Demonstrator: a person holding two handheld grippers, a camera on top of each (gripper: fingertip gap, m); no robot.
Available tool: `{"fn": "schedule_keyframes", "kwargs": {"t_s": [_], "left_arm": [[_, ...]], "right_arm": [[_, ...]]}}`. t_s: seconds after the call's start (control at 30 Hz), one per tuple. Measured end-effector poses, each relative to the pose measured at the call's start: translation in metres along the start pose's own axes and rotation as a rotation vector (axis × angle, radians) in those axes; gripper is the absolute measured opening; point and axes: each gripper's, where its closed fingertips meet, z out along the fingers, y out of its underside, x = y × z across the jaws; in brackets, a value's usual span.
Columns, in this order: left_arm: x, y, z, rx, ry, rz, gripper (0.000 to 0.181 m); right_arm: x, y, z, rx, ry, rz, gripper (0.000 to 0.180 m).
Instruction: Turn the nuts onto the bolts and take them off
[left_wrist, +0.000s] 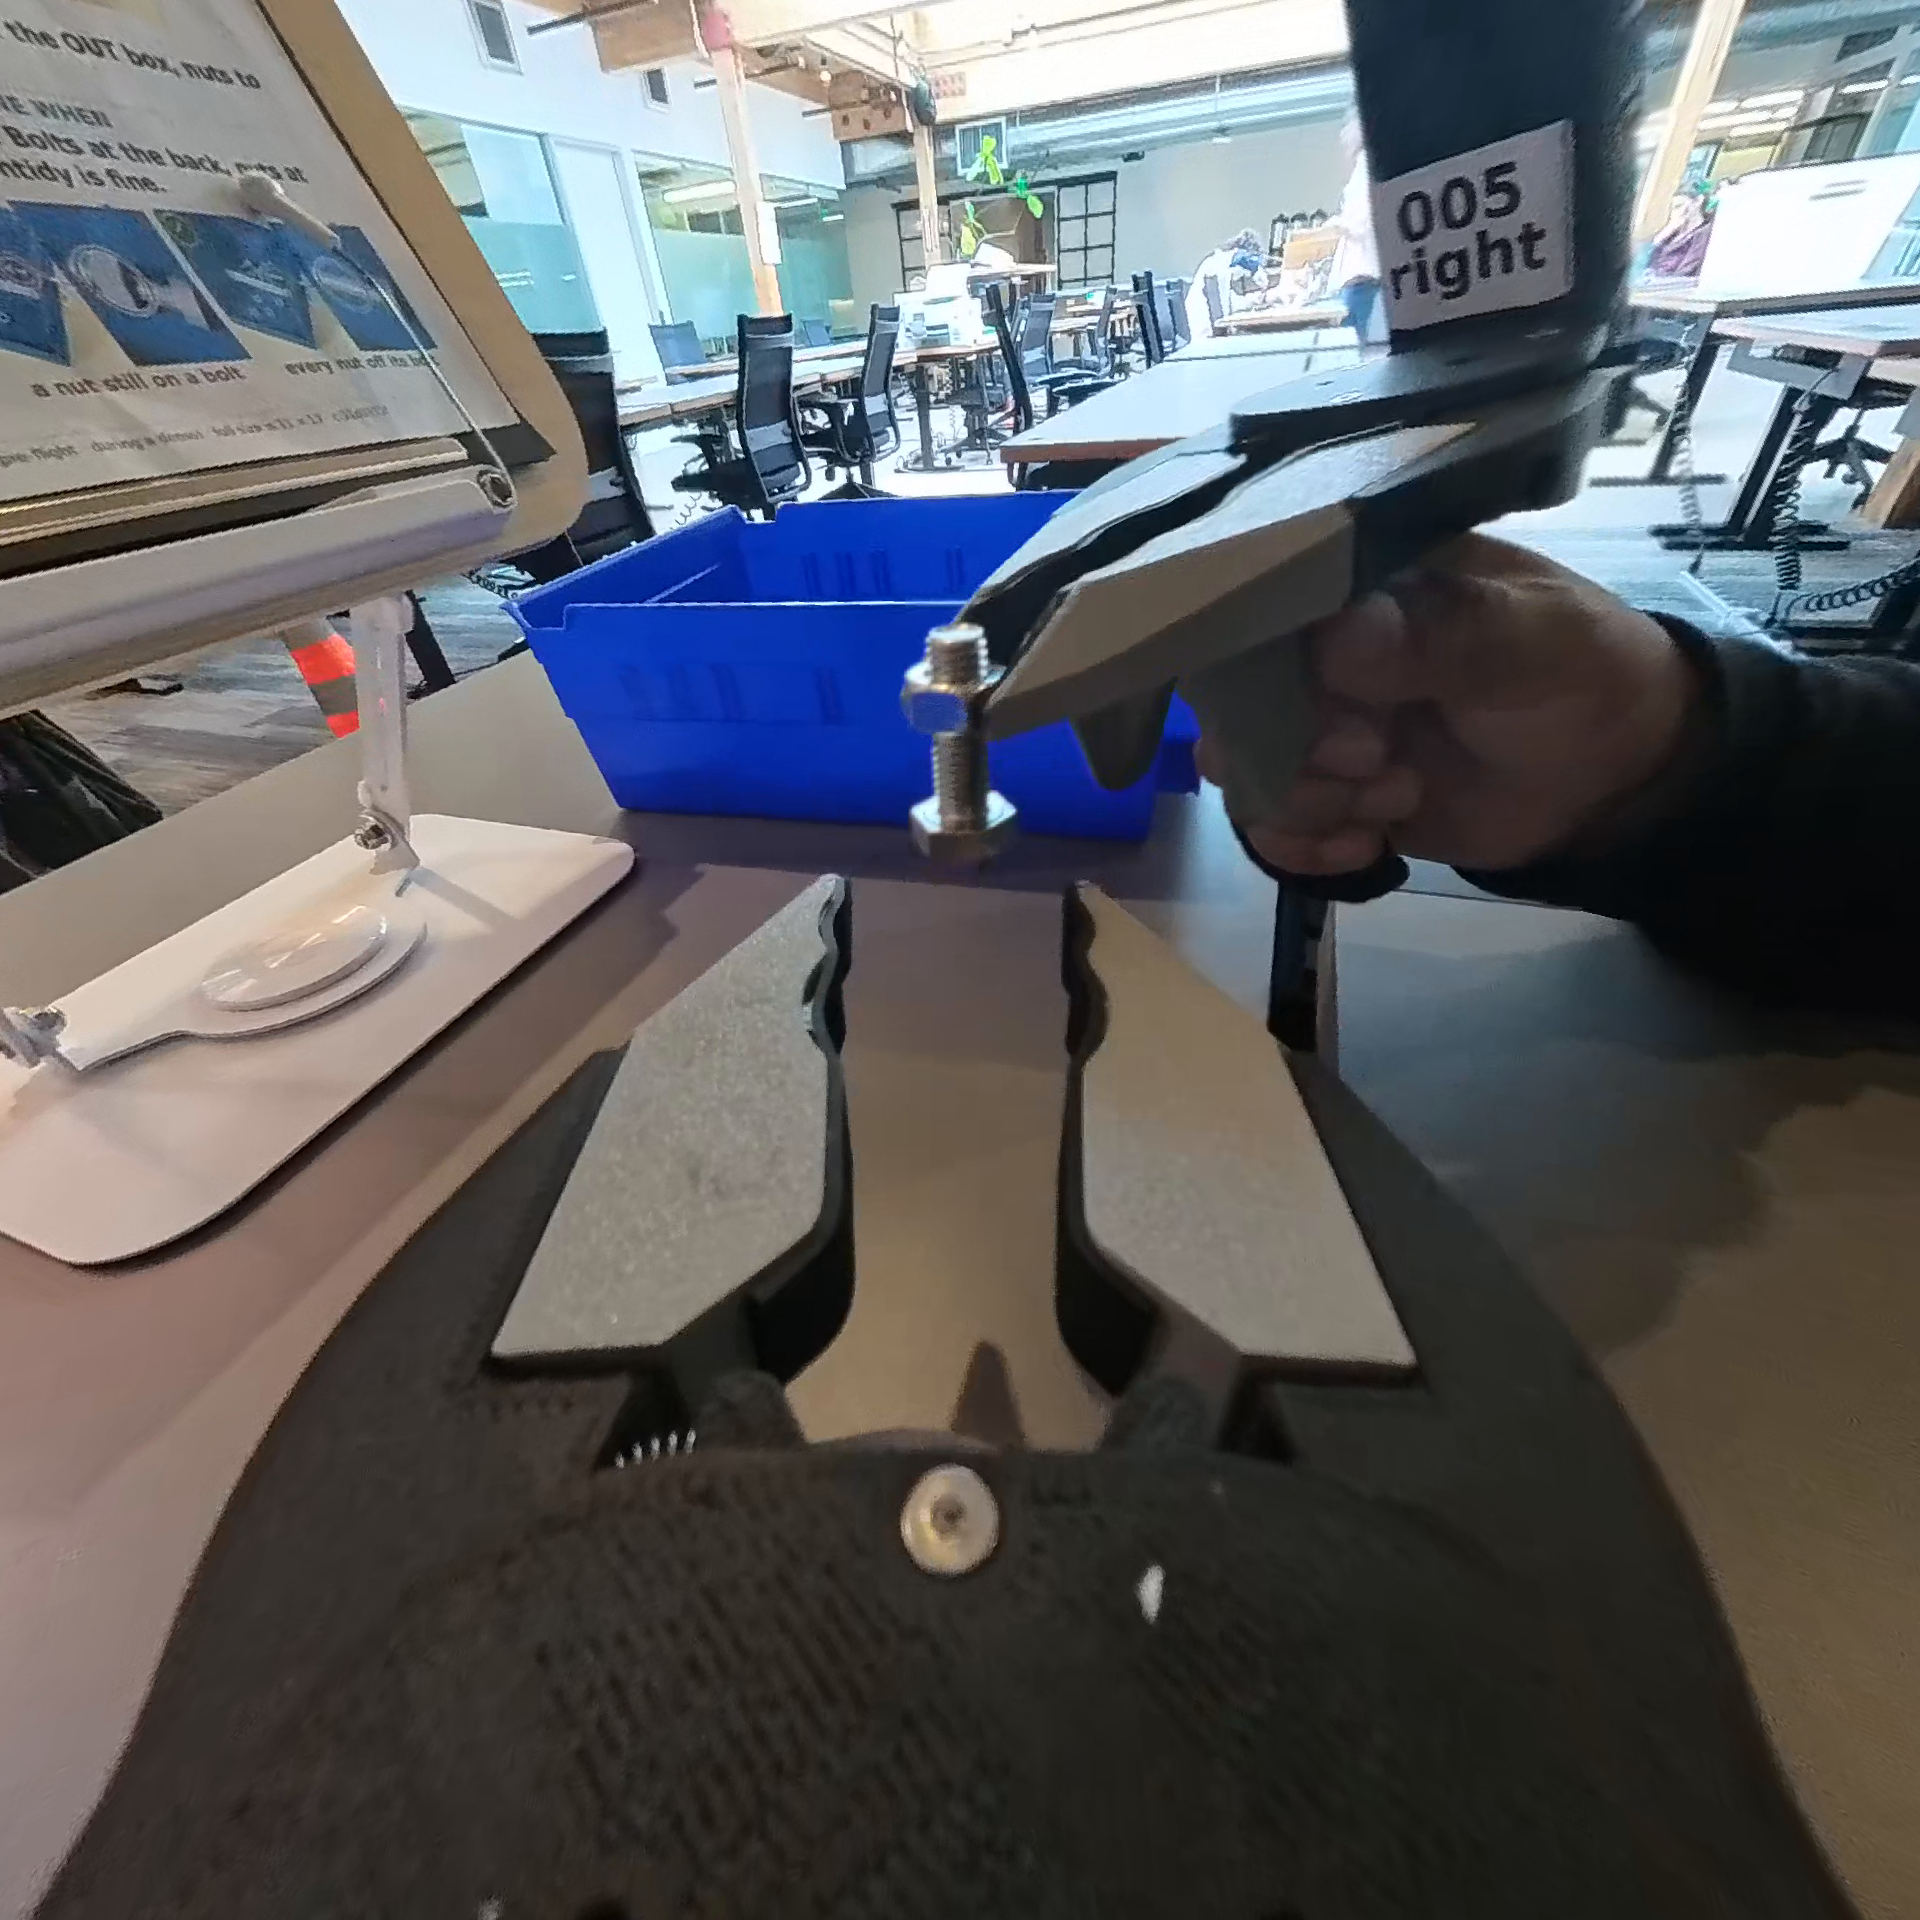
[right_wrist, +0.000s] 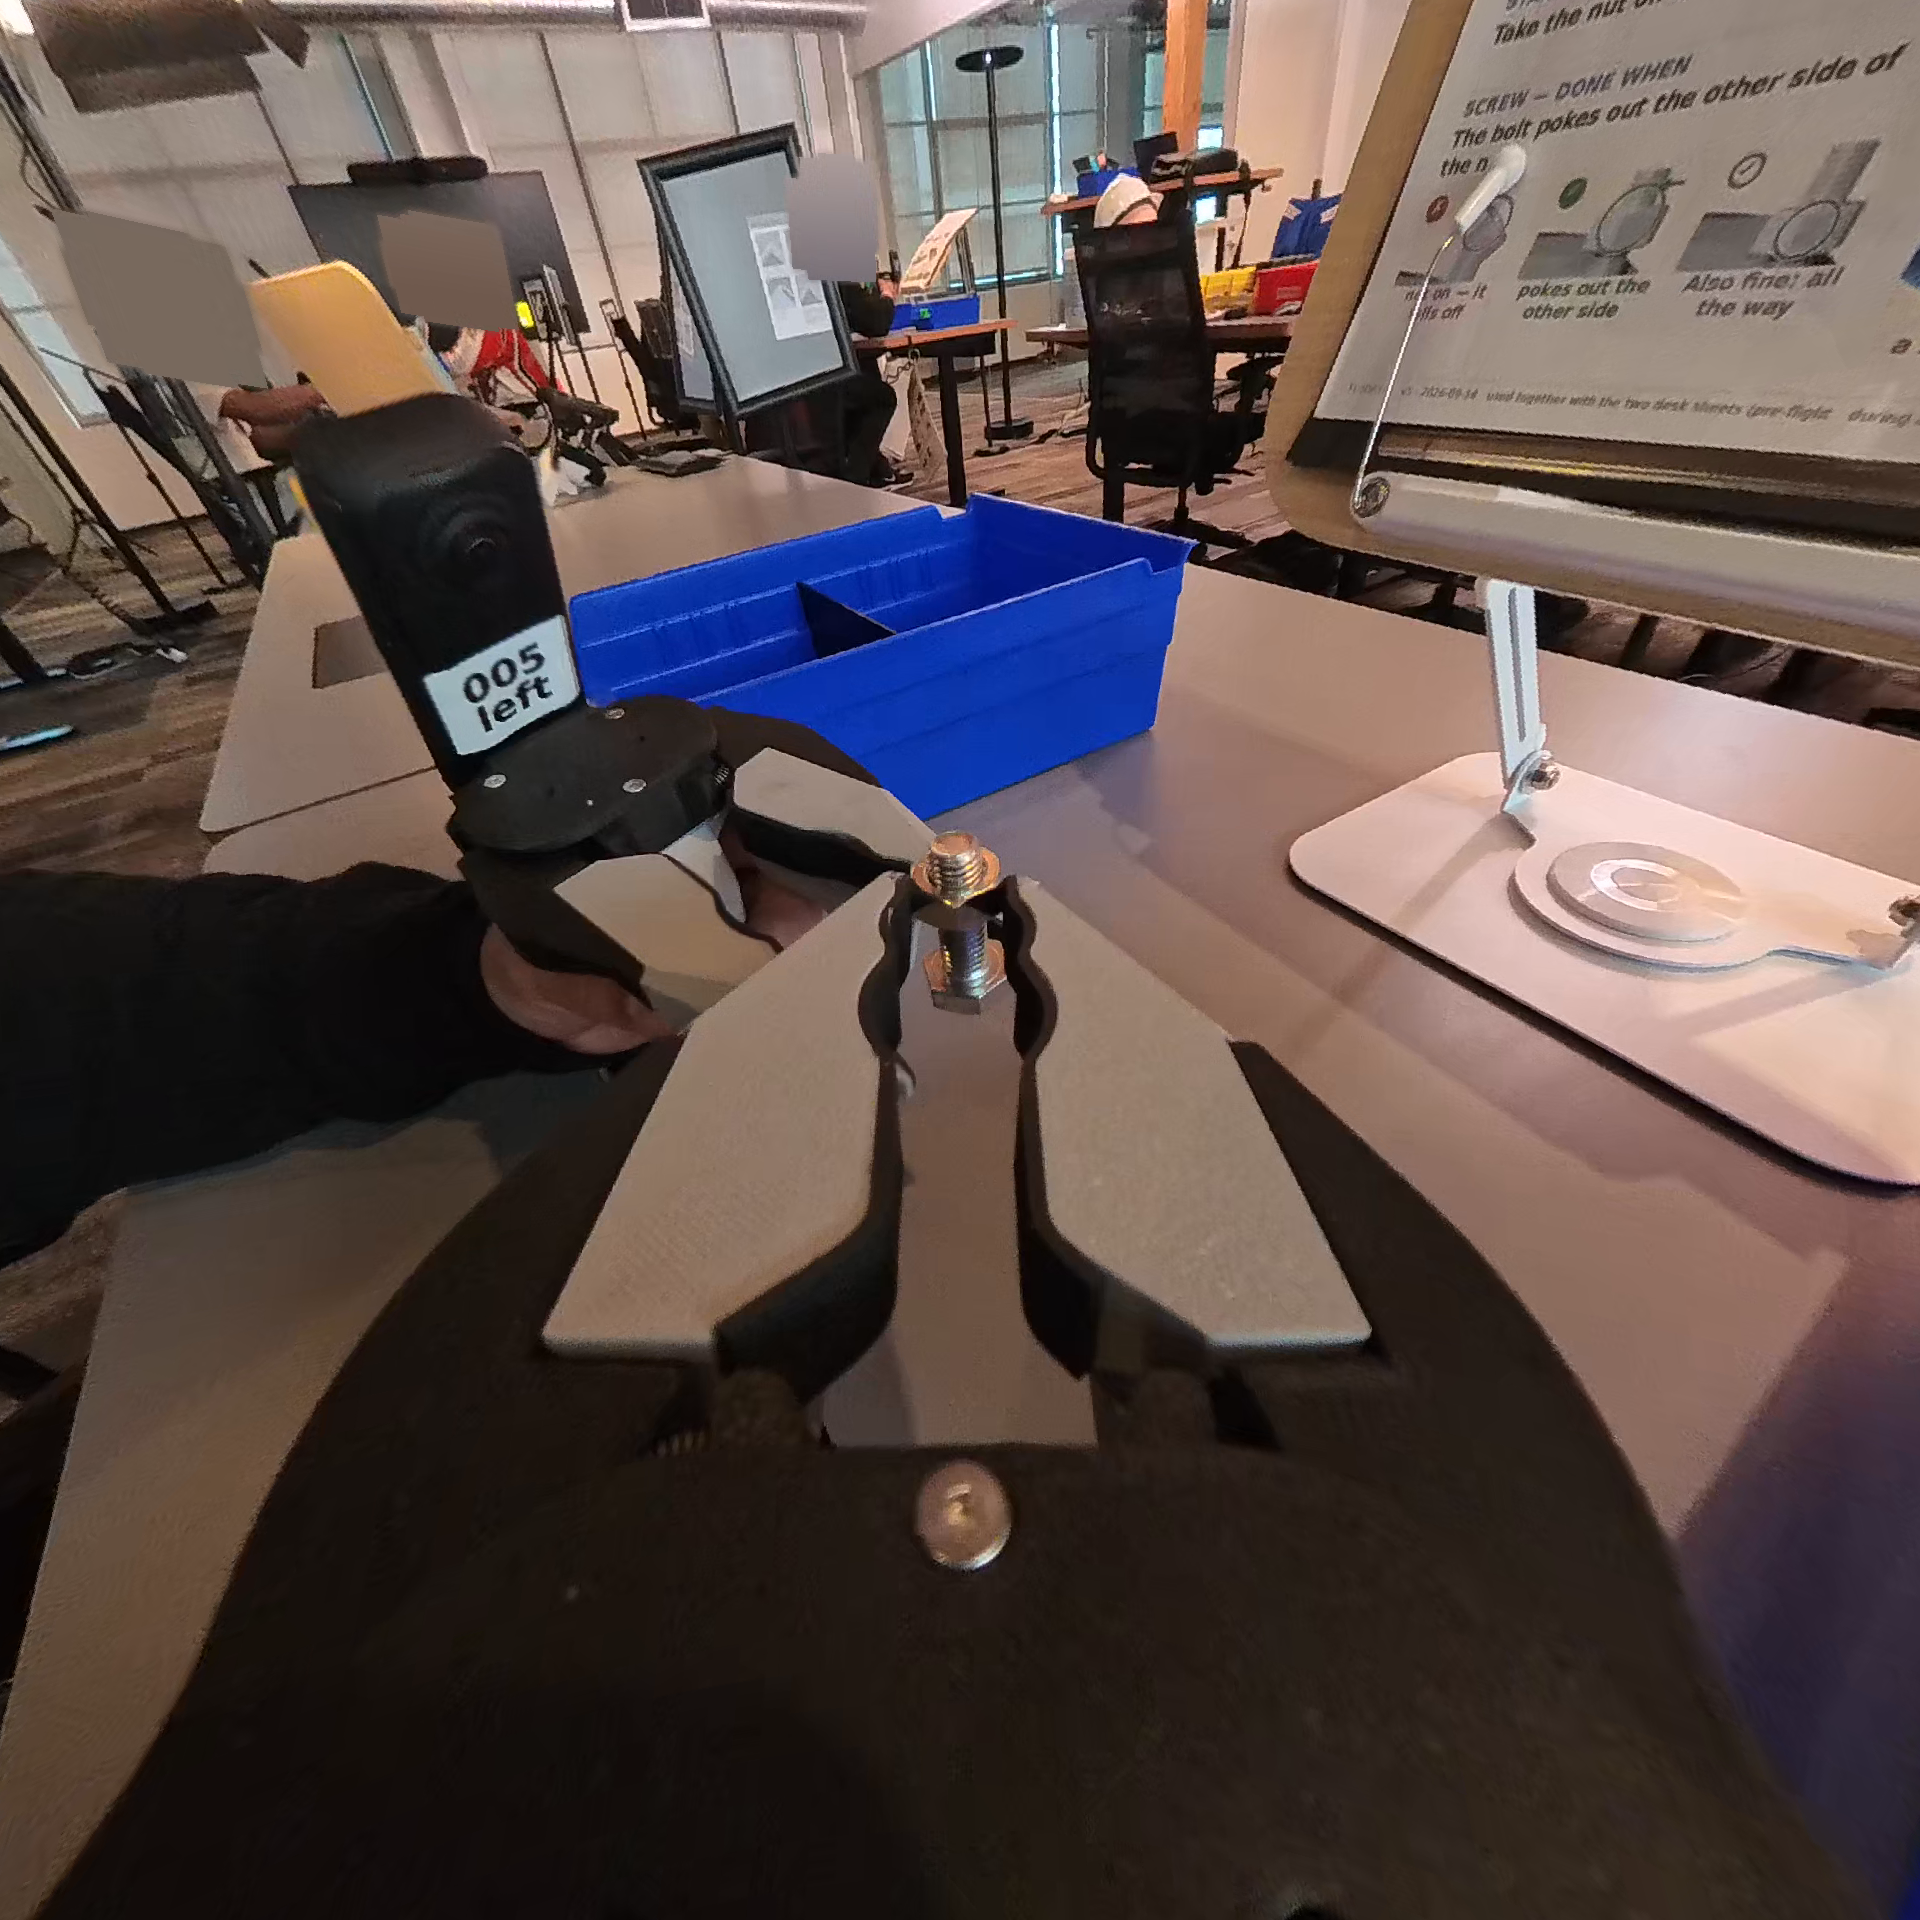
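Note:
A steel bolt (left_wrist: 951, 774) stands upright, head down, with a nut (left_wrist: 938, 709) threaded near its top end. My right gripper (left_wrist: 984, 675) comes in from the right and is shut on the nut. In the right wrist view the nut (right_wrist: 956, 871) sits between my right gripper's (right_wrist: 958, 896) tips, with the bolt (right_wrist: 961, 951) hanging below. I cannot tell whether the bolt head touches the table. My left gripper (left_wrist: 956, 902) is open and empty, low over the table, just short of the bolt head. It also shows in the right wrist view (right_wrist: 795, 873).
A blue divided bin (left_wrist: 790, 717) (right_wrist: 935, 717) stands just behind the bolt. A white stand (left_wrist: 312, 935) (right_wrist: 1621, 935) holding an instruction sheet is to the left gripper's left. A hand (left_wrist: 1455, 707) holds the right gripper. Office desks and chairs lie beyond. Only a small space, under 4 cm, lies between the two pairs of fingers.

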Motion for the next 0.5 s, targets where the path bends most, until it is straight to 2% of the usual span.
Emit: {"fn": "schedule_keyframes", "kwargs": {"t_s": [0.13,0.3,0.5], "left_arm": [[-0.005,0.004,0.000,-0.017,-0.015,-0.016,0.038],[-0.006,0.006,0.001,-0.027,-0.017,-0.025,0.036],[-0.005,0.006,0.002,-0.033,-0.016,-0.028,0.035]], "right_arm": [[0.016,-0.018,-0.020,0.044,0.090,-0.033,0.014],[0.063,-0.048,-0.068,0.075,0.256,-0.032,0.014],[0.125,-0.047,-0.122,0.015,0.443,-0.014,0.015]]}}
